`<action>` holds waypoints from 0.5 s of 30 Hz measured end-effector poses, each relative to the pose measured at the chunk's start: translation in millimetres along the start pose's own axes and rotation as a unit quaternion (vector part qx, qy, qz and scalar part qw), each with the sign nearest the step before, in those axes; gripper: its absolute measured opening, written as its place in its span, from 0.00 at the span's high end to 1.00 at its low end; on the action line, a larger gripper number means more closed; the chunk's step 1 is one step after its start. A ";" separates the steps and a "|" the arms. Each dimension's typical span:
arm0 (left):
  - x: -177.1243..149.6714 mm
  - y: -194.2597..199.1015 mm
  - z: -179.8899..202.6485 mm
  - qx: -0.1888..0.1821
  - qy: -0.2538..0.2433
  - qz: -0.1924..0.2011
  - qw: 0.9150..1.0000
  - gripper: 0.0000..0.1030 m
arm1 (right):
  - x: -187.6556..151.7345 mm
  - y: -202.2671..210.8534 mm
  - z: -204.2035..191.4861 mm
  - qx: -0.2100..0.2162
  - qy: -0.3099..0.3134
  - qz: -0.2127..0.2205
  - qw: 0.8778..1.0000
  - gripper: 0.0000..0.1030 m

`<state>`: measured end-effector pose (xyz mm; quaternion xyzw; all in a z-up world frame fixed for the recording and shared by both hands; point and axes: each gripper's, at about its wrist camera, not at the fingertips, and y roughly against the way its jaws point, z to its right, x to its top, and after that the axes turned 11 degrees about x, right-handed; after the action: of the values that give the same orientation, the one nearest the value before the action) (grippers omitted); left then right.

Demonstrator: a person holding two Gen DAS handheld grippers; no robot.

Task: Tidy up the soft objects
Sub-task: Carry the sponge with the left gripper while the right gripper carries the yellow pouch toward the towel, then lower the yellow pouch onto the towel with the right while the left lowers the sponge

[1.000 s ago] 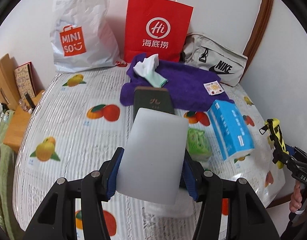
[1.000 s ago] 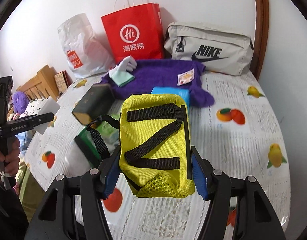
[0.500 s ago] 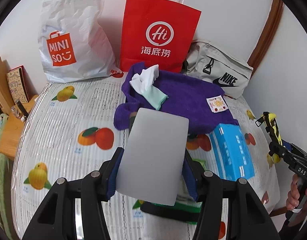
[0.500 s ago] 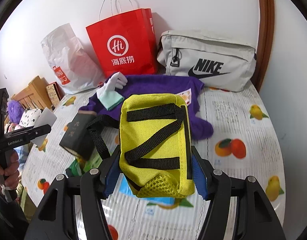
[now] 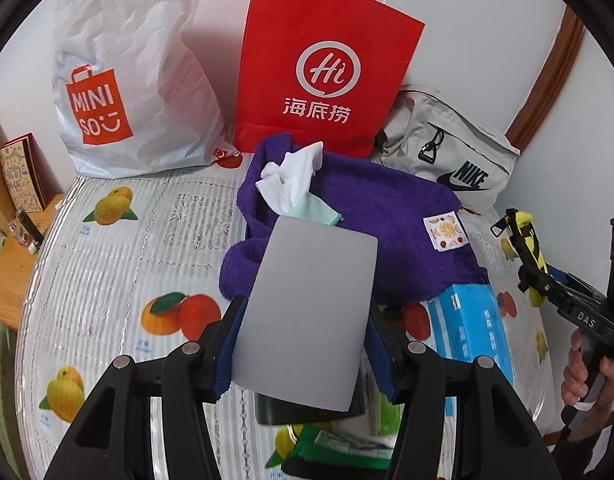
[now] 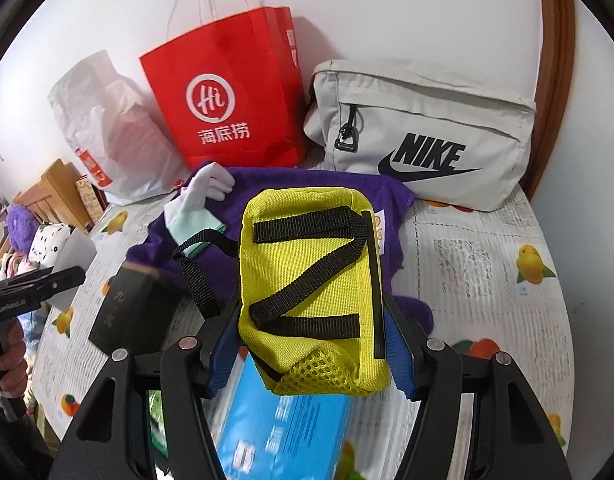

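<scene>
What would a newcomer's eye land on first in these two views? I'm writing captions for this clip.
First, the yellow pouch with black straps, clamped in the right tongs and filling the right wrist view. Next, the flat grey card held in the left tongs. Behind both, the red paper bag stands against the wall, with the purple towel spread on the fruit-print table before it.

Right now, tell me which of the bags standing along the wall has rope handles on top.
The red paper bag with the white "Hi" logo, standing between the other two. The white plastic Miniso bag has no rope handles, and the grey Nike bag has only a zip and clip.
</scene>
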<state>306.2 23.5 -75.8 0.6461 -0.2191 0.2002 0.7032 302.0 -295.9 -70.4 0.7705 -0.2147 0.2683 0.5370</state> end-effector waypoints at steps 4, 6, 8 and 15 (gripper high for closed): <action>9.2 -11.5 0.4 -0.005 0.003 -0.002 1.000 0.48 | 17.2 -18.7 4.8 -0.004 0.000 -0.007 1.000 0.39; 13.4 -17.4 0.6 -0.008 0.005 -0.005 1.000 0.48 | 24.8 -31.3 7.4 -0.006 0.000 -0.015 1.000 0.39; 17.2 -23.3 0.7 -0.011 0.005 -0.009 1.000 0.48 | 31.4 -45.7 10.1 -0.008 -0.001 -0.026 1.000 0.39; 22.9 -36.6 0.6 -0.011 -0.001 -0.017 1.000 0.48 | 38.9 -89.3 13.7 -0.003 -0.006 -0.061 0.998 0.39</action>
<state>345.7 19.8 -92.9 0.6420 -0.2112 0.1852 0.7134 389.5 -280.8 -112.7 0.7819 -0.1713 0.2295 0.5537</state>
